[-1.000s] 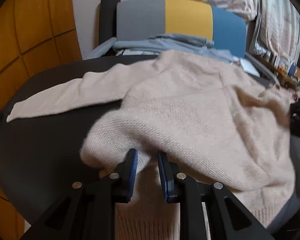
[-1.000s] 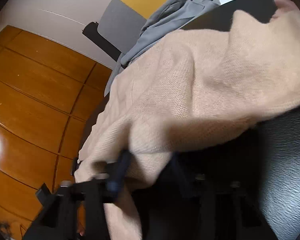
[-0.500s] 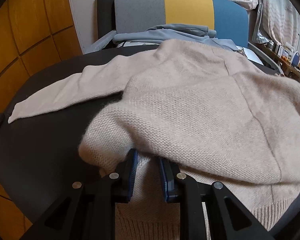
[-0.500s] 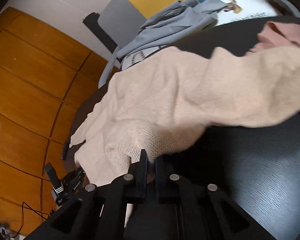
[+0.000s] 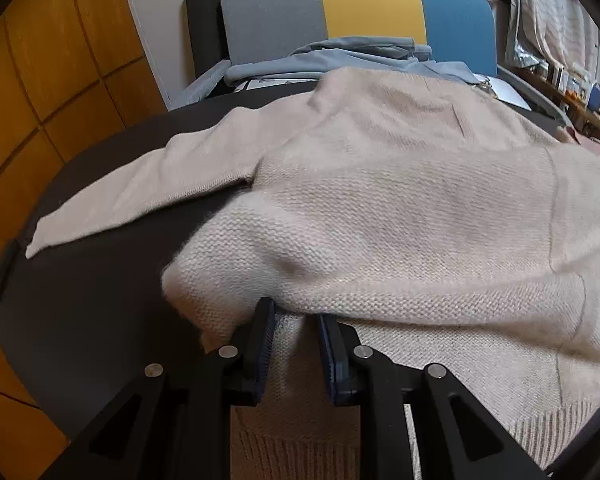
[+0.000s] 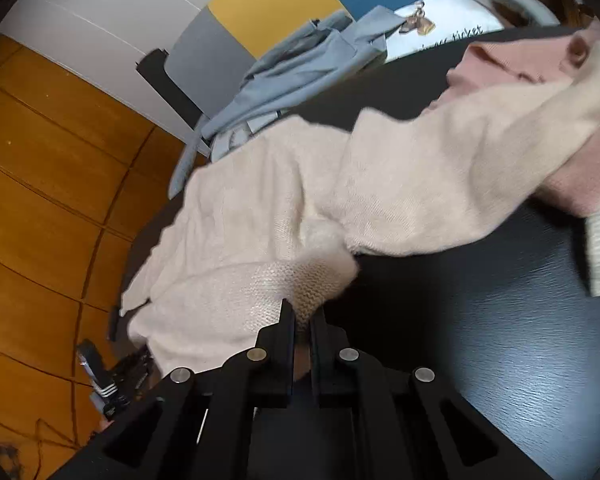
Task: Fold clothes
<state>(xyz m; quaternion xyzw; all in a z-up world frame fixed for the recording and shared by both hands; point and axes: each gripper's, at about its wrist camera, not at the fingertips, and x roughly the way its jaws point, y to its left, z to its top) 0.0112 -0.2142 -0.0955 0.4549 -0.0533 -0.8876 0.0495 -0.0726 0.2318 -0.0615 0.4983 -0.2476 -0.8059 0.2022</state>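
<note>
Covering most of the round black table (image 5: 80,320), the fluffy cream knitted sweater (image 5: 399,220) now lies with its lower body doubled up over itself, settled flatter than a second ago. One sleeve trails toward the frame's left. Both the left gripper (image 5: 296,320) and right gripper (image 6: 302,316) stay pinched on the sweater's folded edge.

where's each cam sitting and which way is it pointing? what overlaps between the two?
Left wrist: on the left gripper, looking across the table over the sweater toward the chair; only its own fingers show, gripping a fold.
Right wrist: on the right gripper, tilted, looking at the sweater and pink garment; its fingers pinch the knit.
Shared: sweater, table, chair, blue garment, wood panelling.
</note>
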